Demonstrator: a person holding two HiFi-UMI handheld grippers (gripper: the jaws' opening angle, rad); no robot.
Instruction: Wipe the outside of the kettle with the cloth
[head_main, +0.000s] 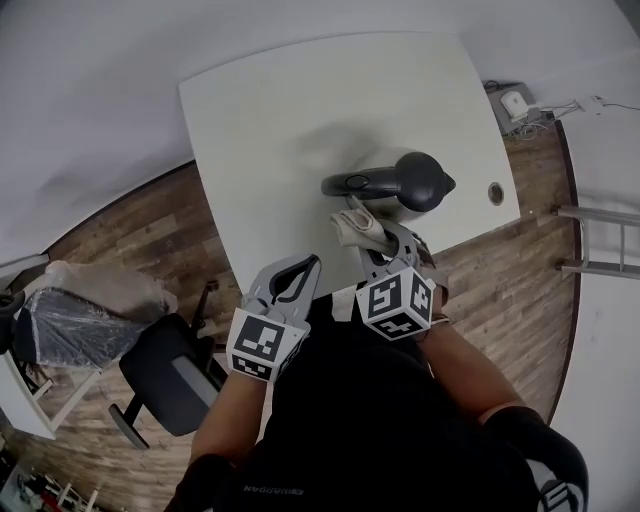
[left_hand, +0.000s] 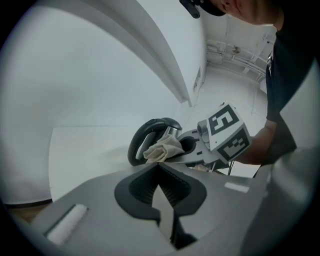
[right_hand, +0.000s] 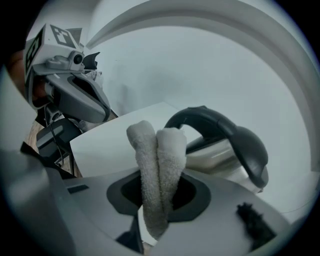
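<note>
**Approach to the wipe.** The right hand-held gripper (head_main: 378, 243) is clamping a folded cloth (right_hand: 157, 165). Its jaws are closing on the lower part while two rolled lobes are standing up beyond the tips. The left hand-held gripper (head_main: 300, 278) is hovering at the near edge of the desk (head_main: 260, 120), jaws together and nothing between them. The kettle (head_main: 410, 180) is standing toward the far right of the desk with its handle pointing left. The cloth is sitting just on its near side, and contact is not evident in any view. Judged from this, the step in hand is bringing the cloth onto the kettle wall. To do it well, the free lobes rather than the jaw tips should be meeting the metal, pressing lightly and sweeping around the body. Since the kettle is resting loose, the idle left gripper could usefully be steadying the handle so the vessel is not sliding or tipping. The head view is giving the layout from above: both grippers, desk and kettle. Only the right gripper view is showing the grip on the cloth and the shiny body below the dark lid. The left gripper view is showing the handle loop behind the cloth, and its own closed jaws.
</note>
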